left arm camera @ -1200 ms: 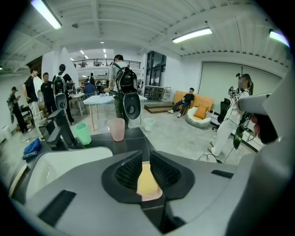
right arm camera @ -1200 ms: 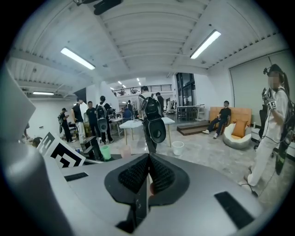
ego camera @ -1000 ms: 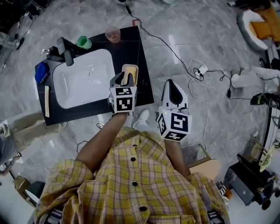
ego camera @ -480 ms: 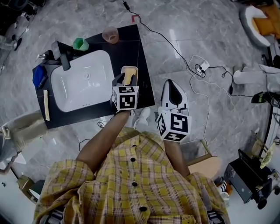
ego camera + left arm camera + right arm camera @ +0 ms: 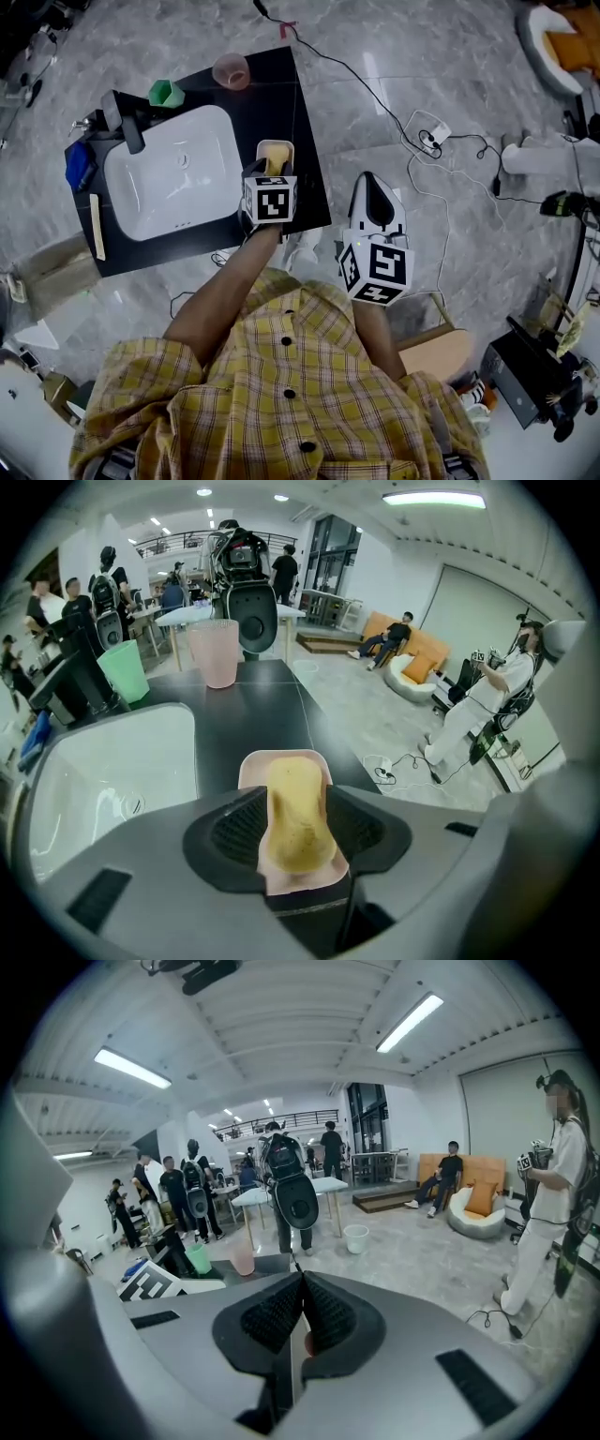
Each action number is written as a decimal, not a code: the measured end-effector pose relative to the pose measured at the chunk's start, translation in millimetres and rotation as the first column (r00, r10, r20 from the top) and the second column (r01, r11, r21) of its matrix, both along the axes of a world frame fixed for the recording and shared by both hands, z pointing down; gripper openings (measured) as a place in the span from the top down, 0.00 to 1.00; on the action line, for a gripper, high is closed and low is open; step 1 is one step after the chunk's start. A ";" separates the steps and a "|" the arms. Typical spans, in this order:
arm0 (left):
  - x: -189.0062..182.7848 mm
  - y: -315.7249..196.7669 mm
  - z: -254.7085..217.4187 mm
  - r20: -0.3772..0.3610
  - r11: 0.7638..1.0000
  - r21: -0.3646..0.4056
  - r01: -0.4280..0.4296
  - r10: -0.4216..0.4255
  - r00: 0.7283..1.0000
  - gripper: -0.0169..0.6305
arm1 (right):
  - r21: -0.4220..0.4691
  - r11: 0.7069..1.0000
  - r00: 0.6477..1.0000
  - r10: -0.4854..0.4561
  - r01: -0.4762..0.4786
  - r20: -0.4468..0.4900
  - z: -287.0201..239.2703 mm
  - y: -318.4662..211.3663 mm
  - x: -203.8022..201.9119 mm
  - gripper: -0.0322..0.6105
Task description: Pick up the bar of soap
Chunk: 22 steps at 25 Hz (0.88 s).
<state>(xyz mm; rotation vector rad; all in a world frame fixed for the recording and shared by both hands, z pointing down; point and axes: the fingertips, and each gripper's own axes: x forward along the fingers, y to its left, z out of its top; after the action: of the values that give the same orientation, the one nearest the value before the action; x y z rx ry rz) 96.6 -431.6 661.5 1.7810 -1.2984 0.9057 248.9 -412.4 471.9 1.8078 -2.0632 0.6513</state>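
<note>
Change noted over the last second: your left gripper (image 5: 266, 171) has advanced along the black counter (image 5: 281, 84), beside the sink (image 5: 169, 173), until its jaws sit either side of the bar of soap (image 5: 298, 813). The approach is done and only the lift remains. The soap lies in its dish (image 5: 281, 761), lengthwise between the pads. Both appear clamped on its flanks, though firmness cannot be confirmed from this angle. Your right gripper (image 5: 302, 1309) hangs clenched and empty, well apart over the floor.
</note>
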 end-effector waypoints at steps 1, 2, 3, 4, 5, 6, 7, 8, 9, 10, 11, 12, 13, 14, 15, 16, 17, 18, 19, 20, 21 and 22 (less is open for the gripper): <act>-0.2 -0.8 2.9 0.005 1.000 -0.006 -0.002 0.002 1.000 0.69 | -0.005 1.000 1.000 0.000 0.000 0.001 1.9 0.1 0.0 0.92; -0.2 -1.3 5.5 0.009 1.000 -0.012 -0.004 0.004 1.000 0.69 | -0.010 1.000 1.000 -0.001 0.001 0.002 3.9 0.2 -0.2 0.92; 0.1 -1.7 7.9 0.011 1.000 -0.019 -0.005 0.005 1.000 0.69 | -0.014 1.000 1.000 -0.003 0.003 0.004 5.8 0.0 -0.6 0.92; 0.6 -2.6 9.7 0.013 1.000 -0.026 -0.005 0.006 1.000 0.69 | -0.017 1.000 1.000 -0.004 0.004 0.005 7.4 -0.6 -1.1 0.92; 1.1 -3.7 10.7 0.016 1.000 -0.029 -0.006 0.006 1.000 0.69 | -0.019 1.000 1.000 -0.005 0.005 0.006 8.6 -1.2 -1.5 0.92; 1.6 -4.6 11.4 0.021 0.999 -0.032 -0.007 0.007 1.000 0.69 | -0.021 1.000 1.000 -0.006 0.006 0.007 9.6 -1.7 -1.7 0.92; 2.1 -5.1 11.9 0.025 0.999 -0.035 -0.007 0.008 1.000 0.69 | -0.023 1.000 1.000 -0.006 0.007 0.009 10.5 -2.0 -1.8 0.92; 2.3 -5.4 12.6 0.030 0.999 -0.038 -0.007 0.008 1.000 0.69 | -0.024 1.000 1.000 -0.006 0.006 0.011 11.3 -2.1 -1.7 0.92; 2.3 -5.4 13.4 0.035 0.999 -0.043 -0.007 0.008 0.999 0.69 | -0.026 1.000 1.000 -0.005 0.006 0.013 12.2 -2.1 -1.7 0.92; 2.4 -5.2 14.3 0.039 0.999 -0.050 -0.005 0.007 0.999 0.69 | -0.027 1.000 1.000 -0.005 0.005 0.015 13.1 -2.1 -1.6 0.92; 2.5 -5.1 15.3 0.043 0.998 -0.058 -0.002 0.005 0.999 0.69 | -0.028 1.000 1.000 -0.004 0.005 0.016 13.9 -2.1 -1.6 0.92; 2.7 -5.1 16.5 0.047 0.998 -0.067 0.000 0.003 0.999 0.69 | -0.029 1.000 1.000 -0.004 0.004 0.018 14.6 -2.3 -1.4 0.92; 2.9 -5.1 18.0 0.051 0.997 -0.079 0.004 0.000 0.999 0.69 | -0.030 1.000 1.000 -0.003 0.004 0.019 15.1 -2.5 -1.3 0.92; 2.9 -4.7 20.1 0.053 0.995 -0.095 0.007 -0.002 0.999 0.69 | -0.030 1.000 1.000 -0.002 0.003 0.021 15.5 -2.7 -1.1 0.92; 2.6 -4.0 22.5 0.054 0.993 -0.115 0.011 -0.005 0.999 0.69 | -0.030 1.000 1.000 -0.001 0.002 0.024 15.9 -2.9 -1.0 0.92; 2.4 -3.0 25.0 0.054 0.990 -0.138 0.013 -0.006 0.999 0.68 | -0.030 1.000 1.000 0.001 0.000 0.026 16.4 -3.1 -0.8 0.92; 2.3 -2.5 27.2 0.055 0.987 -0.158 0.012 -0.003 0.998 0.68 | -0.031 1.000 1.000 0.004 -0.003 0.028 17.1 -3.3 -0.4 0.92; 2.1 -2.4 29.0 0.058 0.985 -0.171 0.010 0.000 0.998 0.68 | -0.032 0.999 0.999 0.007 -0.006 0.031 18.0 -3.5 -0.1 0.92; 1.8 -2.5 30.1 0.062 0.984 -0.178 0.007 0.004 0.998 0.68 | -0.034 0.999 0.999 0.010 -0.009 0.034 19.1 -3.5 0.0 0.92; 1.4 -2.5 30.7 0.065 0.984 -0.181 0.008 0.004 0.998 0.68 | -0.036 0.999 0.999 0.013 -0.012 0.038 20.0 -3.3 0.2 0.92; 1.1 -2.4 31.0 0.067 0.984 -0.180 0.011 0.001 0.998 0.68 | -0.038 0.999 0.999 0.016 -0.015 0.040 20.6 -2.9 0.4 0.92; 0.9 -2.5 31.1 0.069 0.984 -0.178 0.015 -0.003 0.998 0.68 | -0.038 0.999 0.999 0.019 -0.017 0.043 20.8 -2.6 0.9 0.92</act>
<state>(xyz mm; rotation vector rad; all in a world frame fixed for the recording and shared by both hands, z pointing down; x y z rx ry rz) 97.5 -434.1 692.6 1.6170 -1.2257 1.0521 249.8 -415.1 492.7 1.8083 -2.0501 0.7360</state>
